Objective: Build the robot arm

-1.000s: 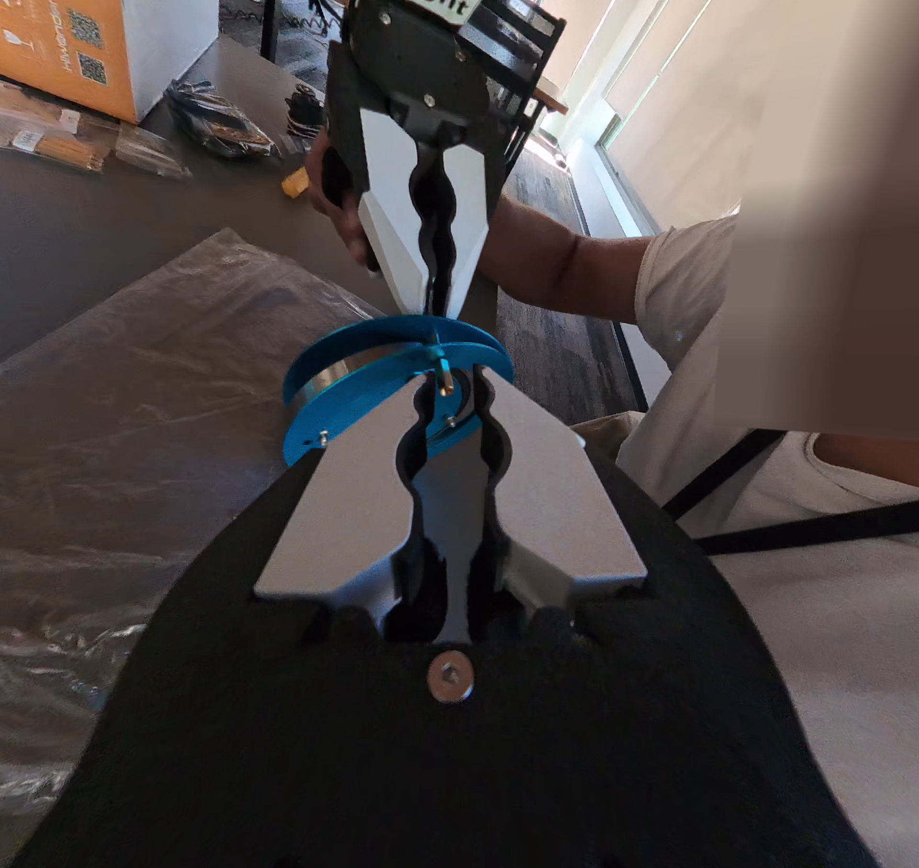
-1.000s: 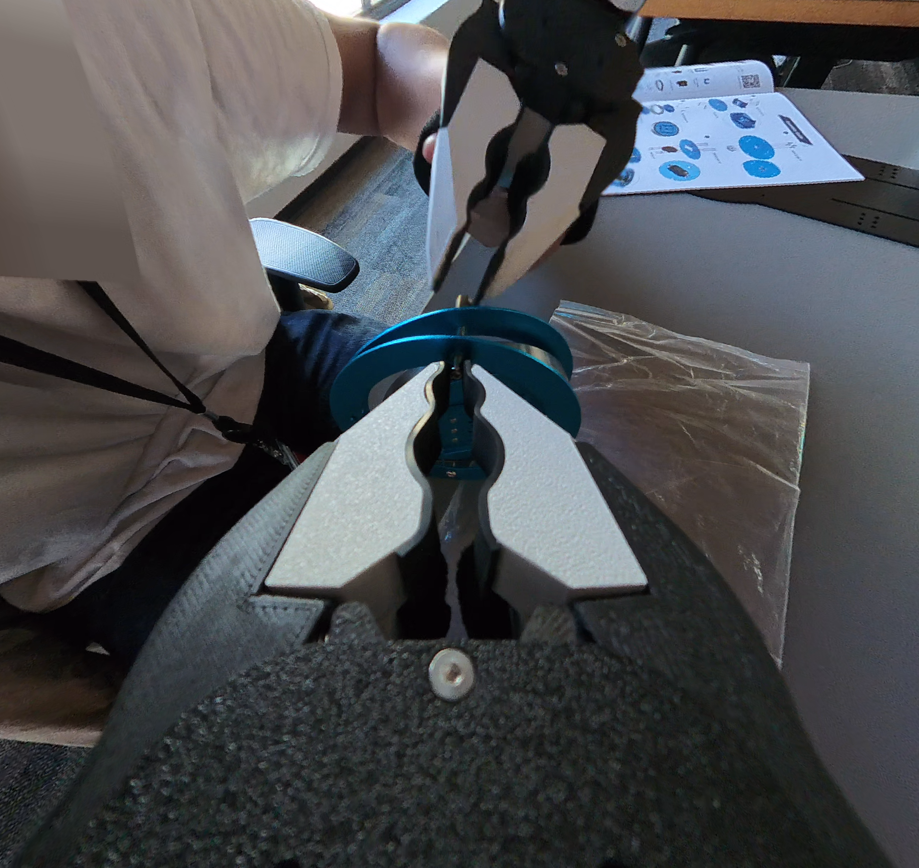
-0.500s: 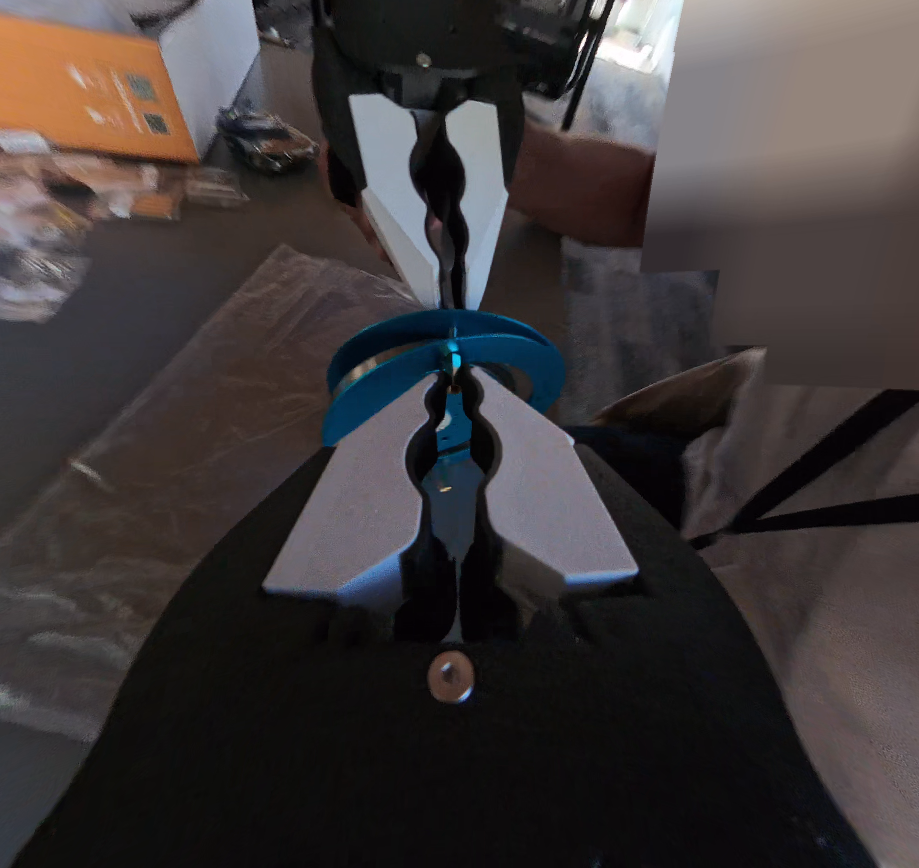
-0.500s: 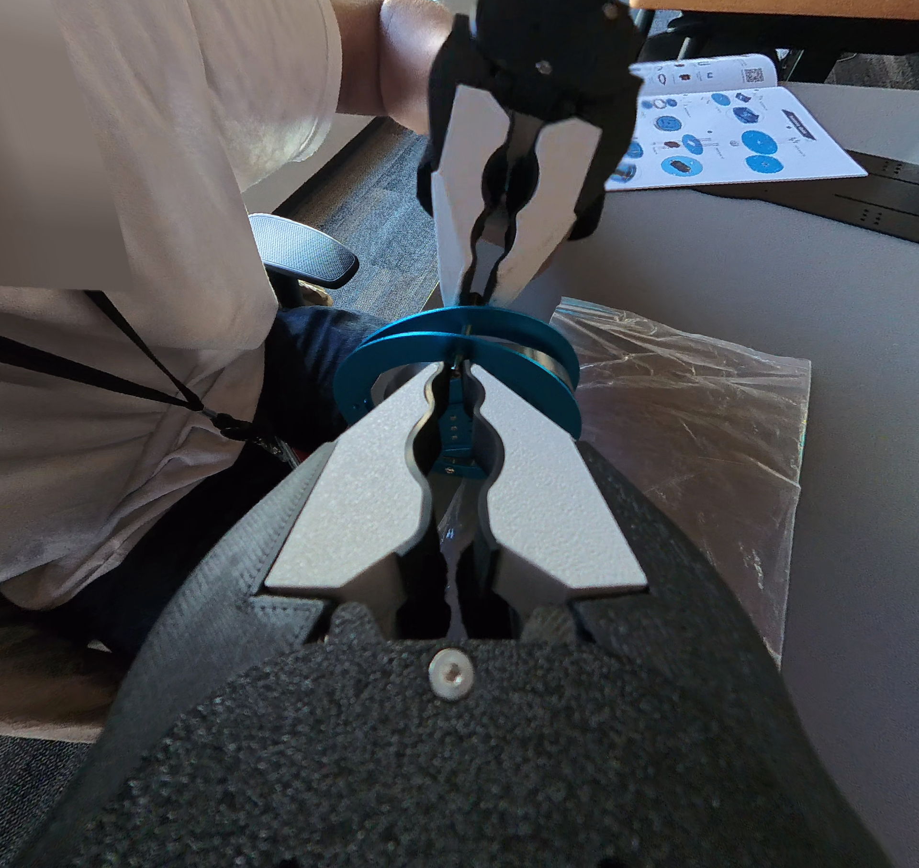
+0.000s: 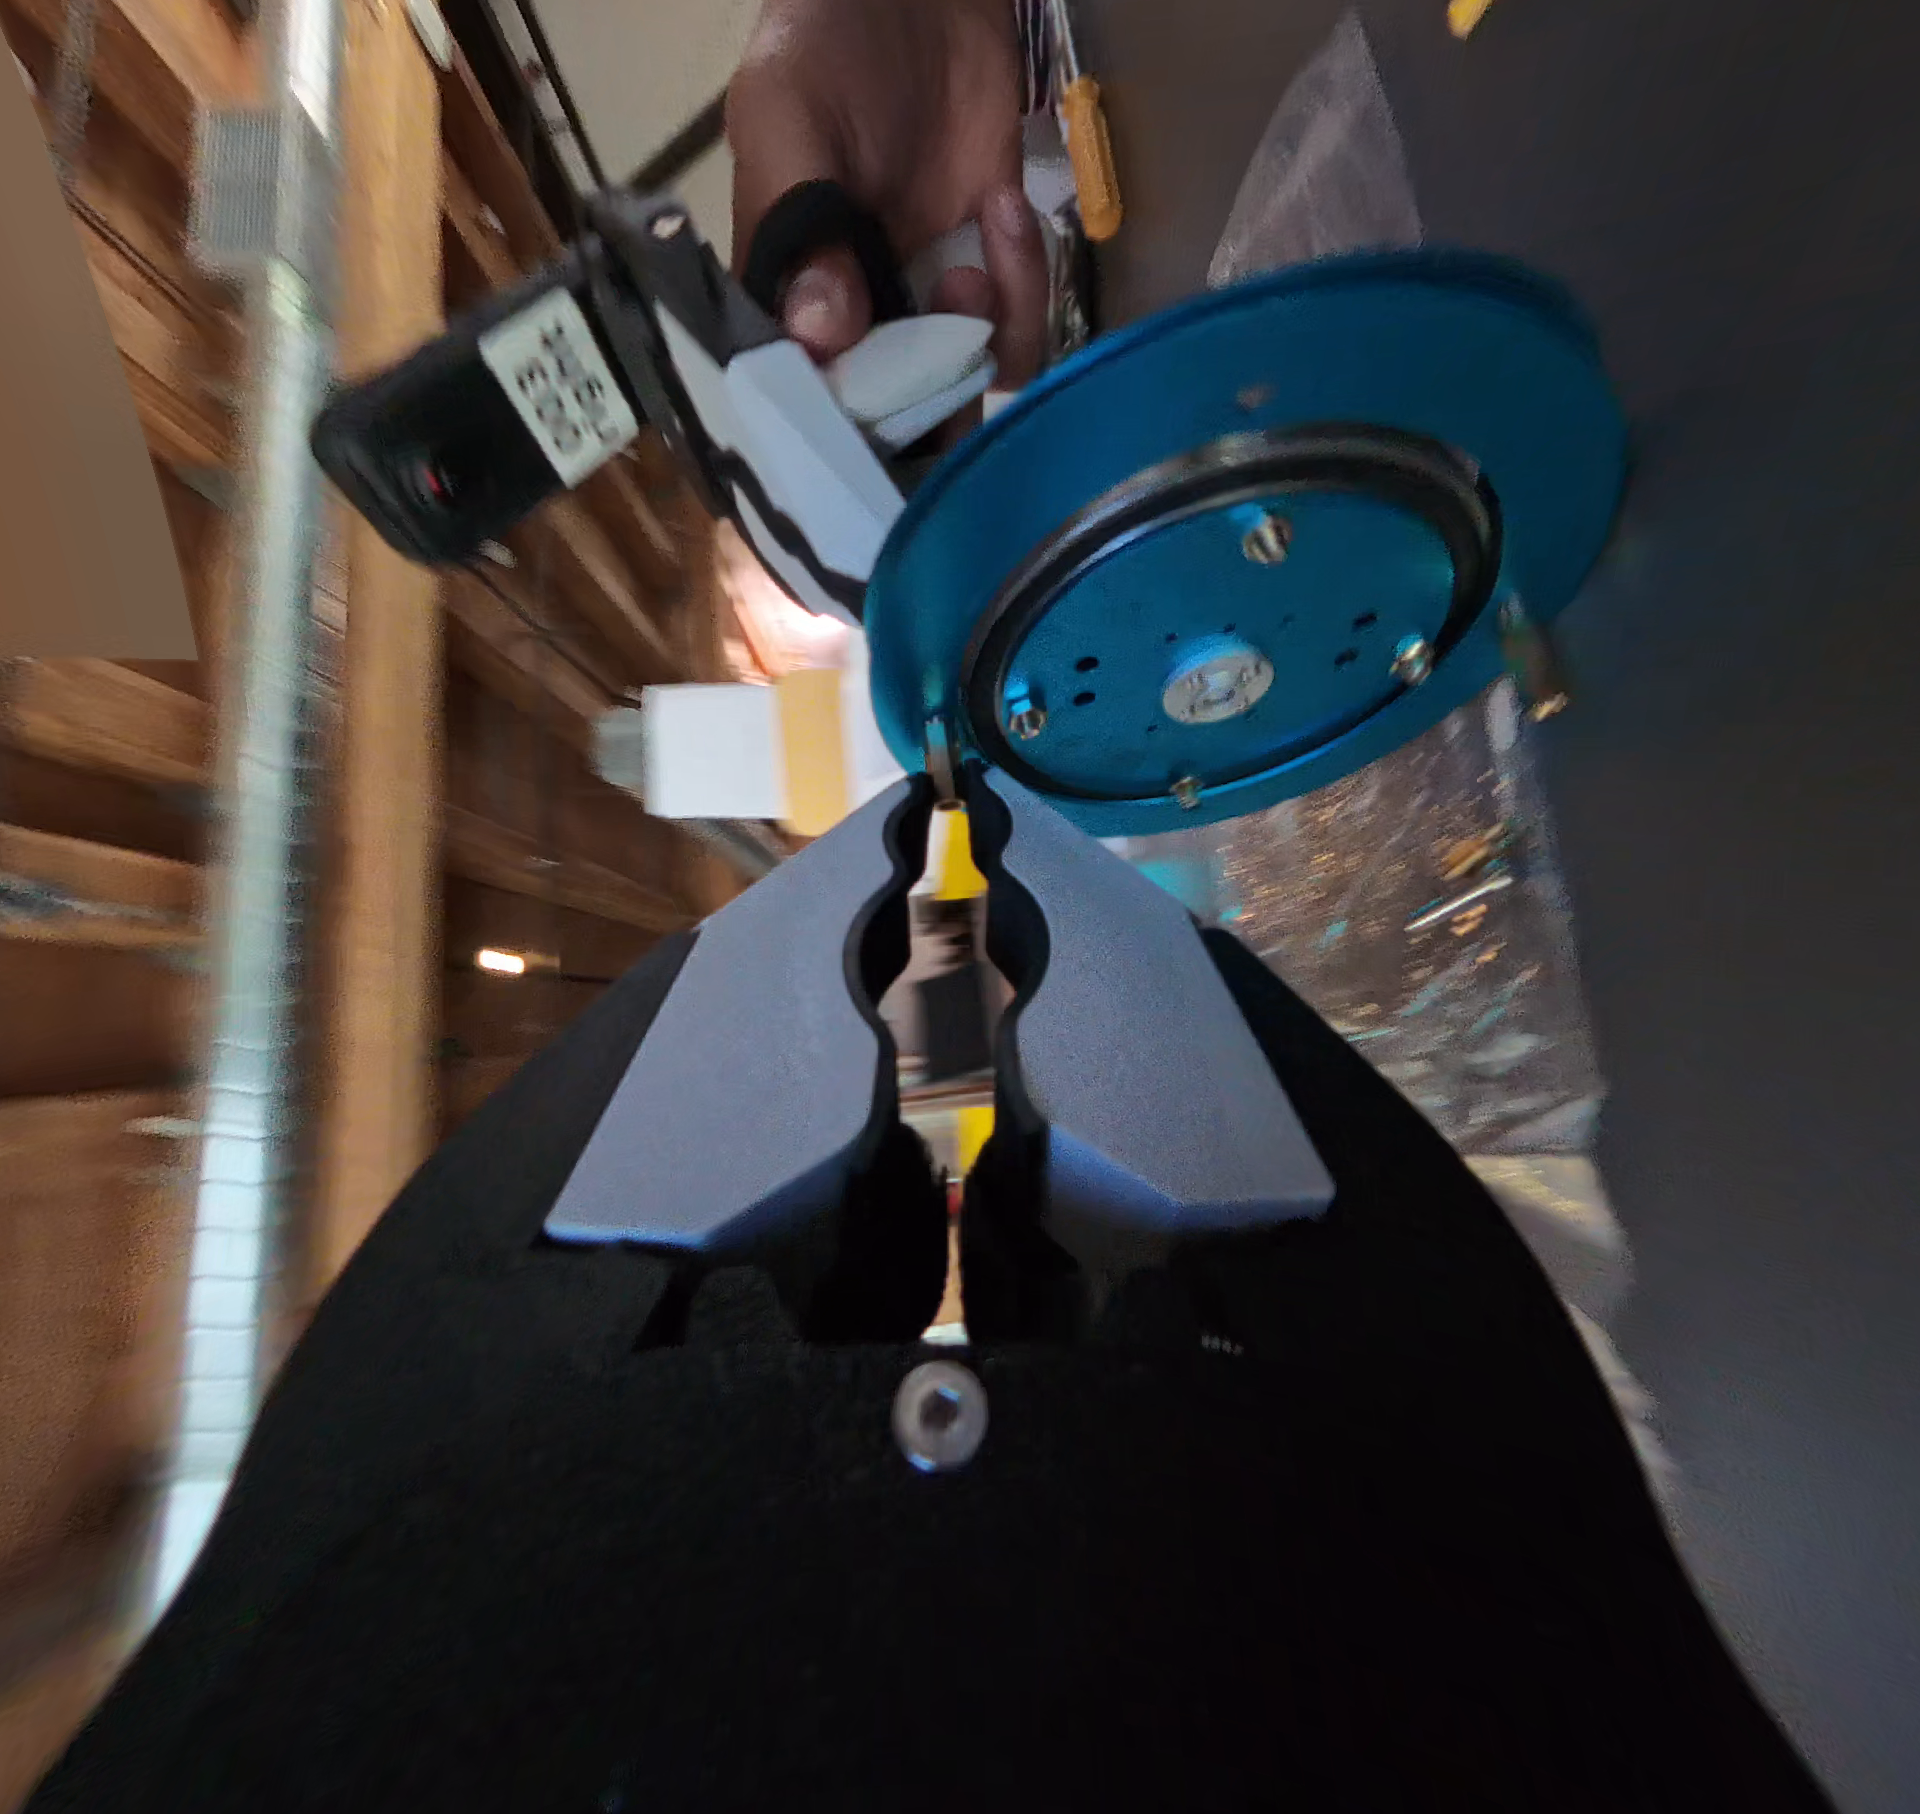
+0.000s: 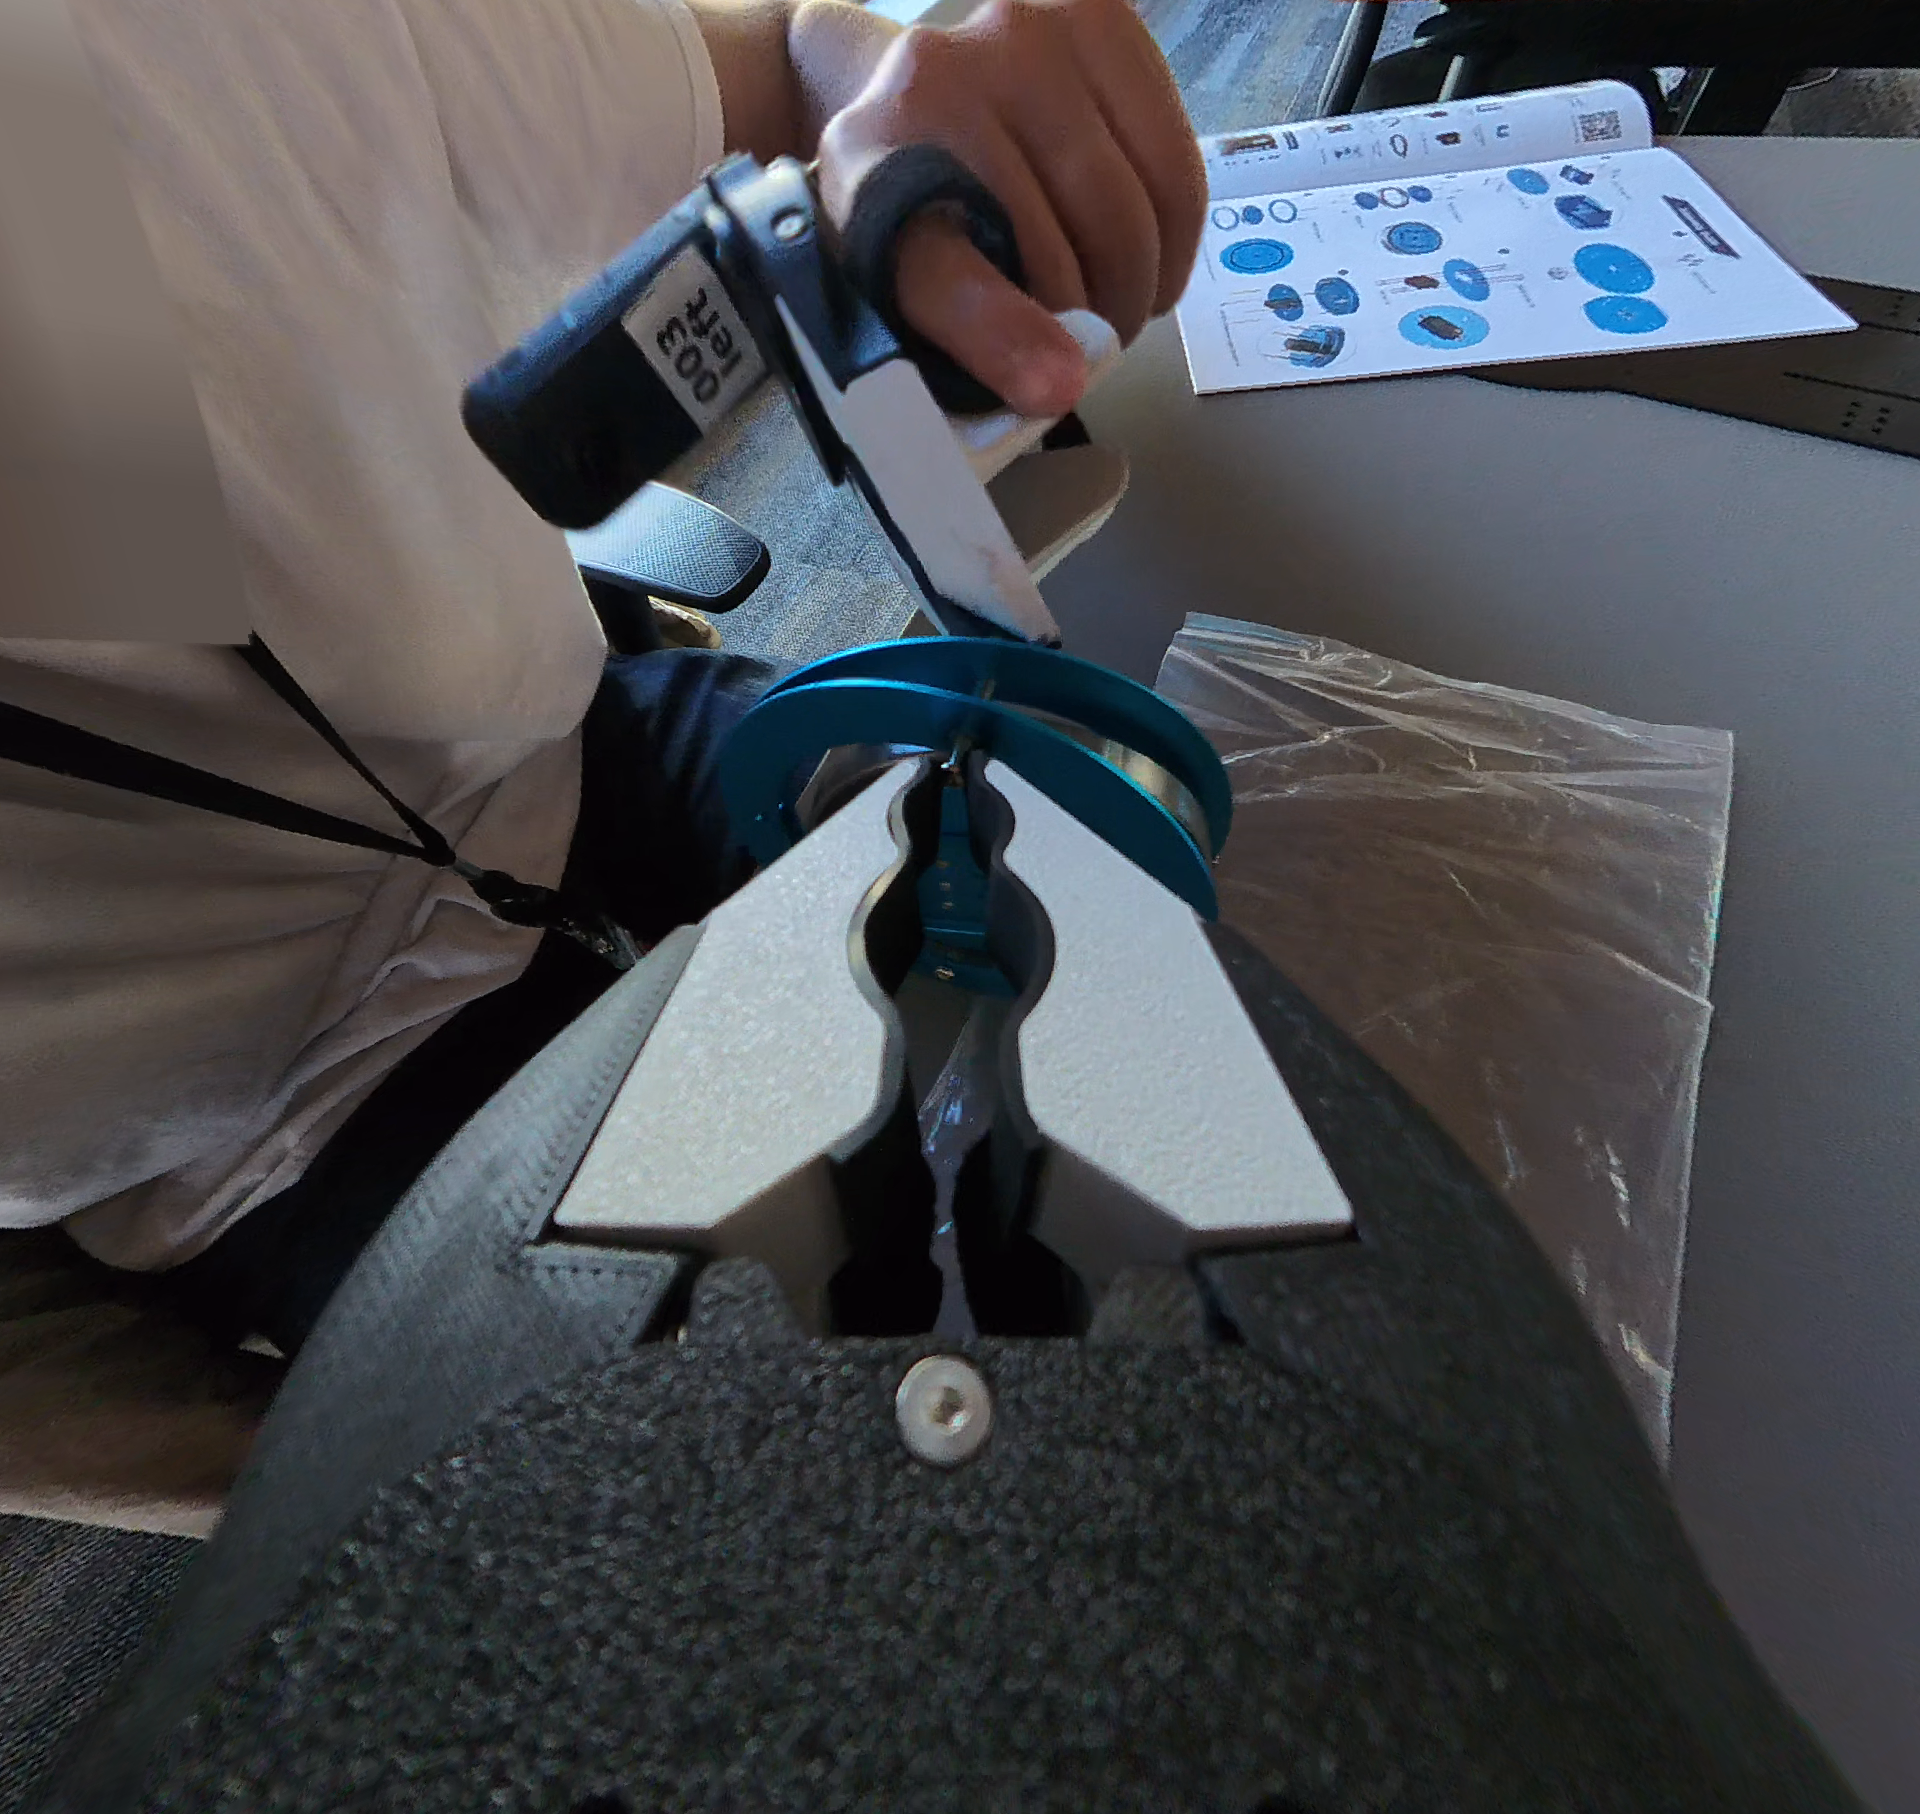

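A blue metal double-disc assembly with brass standoffs is held in the air between both grippers, above the table's near edge. My right gripper is shut on its near rim; a blue bracket shows between the fingers. My left gripper is shut on a brass standoff at the rim of the assembly, whose flat face shows in this rolled, blurred view. In the right wrist view the left gripper meets the far rim from above, held by a hand. In the left wrist view the right gripper grips the opposite edge.
A clear plastic bag lies on the grey table under the assembly. An open instruction booklet lies at the back right. The seated person's torso and a chair armrest are on the left. Orange-handled tools lie farther off. Left and right tips are no more than a few centimetres apart.
My left gripper has rolled about a quarter turn while staying at the rim, so its view is now sideways and shows the disc's face. The right gripper and the assembly have barely moved.
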The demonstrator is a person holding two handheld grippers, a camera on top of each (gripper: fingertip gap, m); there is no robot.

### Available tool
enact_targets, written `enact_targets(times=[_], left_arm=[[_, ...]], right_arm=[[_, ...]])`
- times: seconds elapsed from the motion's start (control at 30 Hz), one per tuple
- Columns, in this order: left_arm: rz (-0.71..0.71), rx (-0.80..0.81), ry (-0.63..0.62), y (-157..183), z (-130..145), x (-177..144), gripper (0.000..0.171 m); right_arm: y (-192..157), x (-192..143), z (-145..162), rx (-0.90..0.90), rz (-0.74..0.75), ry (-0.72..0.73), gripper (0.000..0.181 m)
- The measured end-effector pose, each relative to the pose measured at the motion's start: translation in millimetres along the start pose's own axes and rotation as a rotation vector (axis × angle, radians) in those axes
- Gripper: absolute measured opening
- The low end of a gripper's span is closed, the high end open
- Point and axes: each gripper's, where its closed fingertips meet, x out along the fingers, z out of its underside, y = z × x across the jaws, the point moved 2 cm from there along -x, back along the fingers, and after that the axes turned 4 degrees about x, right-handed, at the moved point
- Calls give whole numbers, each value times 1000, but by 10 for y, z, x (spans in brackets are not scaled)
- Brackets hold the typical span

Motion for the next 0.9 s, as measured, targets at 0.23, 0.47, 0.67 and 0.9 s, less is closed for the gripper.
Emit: enact_targets(times=[0.23, 0.47, 0.67, 0.9], left_arm=[[512, -1271, 261, -108, -39, -120, 24], [773, -1632, 398, -59, -16, -59, 10], [650, -1462, 380, -38, -55, -20, 5], [87, -175, 61, -10, -92, -17, 5]], right_arm=[[-1, 6, 1, -18, 11, -5, 2], [-11, 20, -5, -36, 22, -11, 2], [7, 6, 2, -34, 33, -14, 2], [36, -14, 7, 8, 20, -5, 3]])
